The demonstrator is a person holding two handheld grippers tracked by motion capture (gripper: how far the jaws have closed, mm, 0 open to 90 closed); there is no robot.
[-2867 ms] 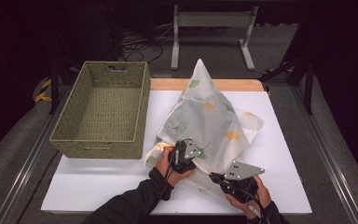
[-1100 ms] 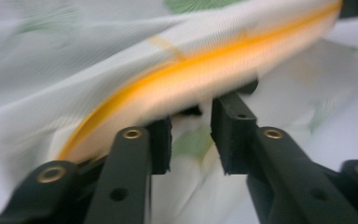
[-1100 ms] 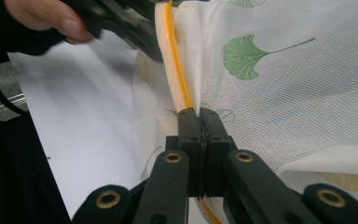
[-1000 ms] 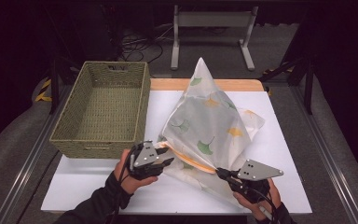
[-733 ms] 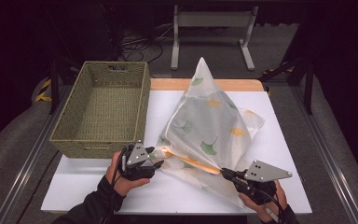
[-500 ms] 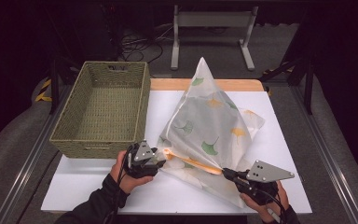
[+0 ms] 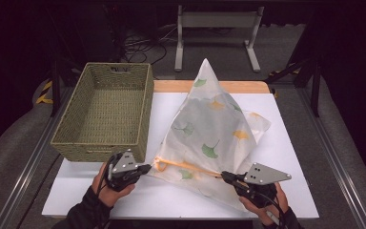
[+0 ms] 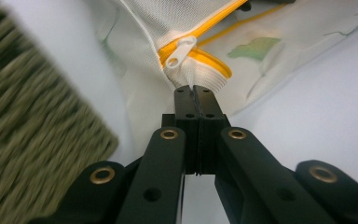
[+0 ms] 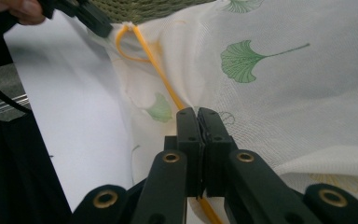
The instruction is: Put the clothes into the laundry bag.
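One mesh bag (image 7: 214, 133), one wicker basket (image 7: 107, 112), two grippers.

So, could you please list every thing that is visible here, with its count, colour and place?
Mesh bag: one, white with green and yellow leaves, middle of the table, standing in a peak.
Zipper: one, orange, along the bag's near edge.
Zipper pull: one, white, at the zipper's left end.
Basket: one, olive wicker, left of the bag.
Table: one, white top.
Left gripper: one, black, shut on the bag's corner.
Right gripper: one, black, shut on the zipper edge.

Dark room, grey floor (image 7: 24, 143), metal stand (image 7: 217, 28) behind.
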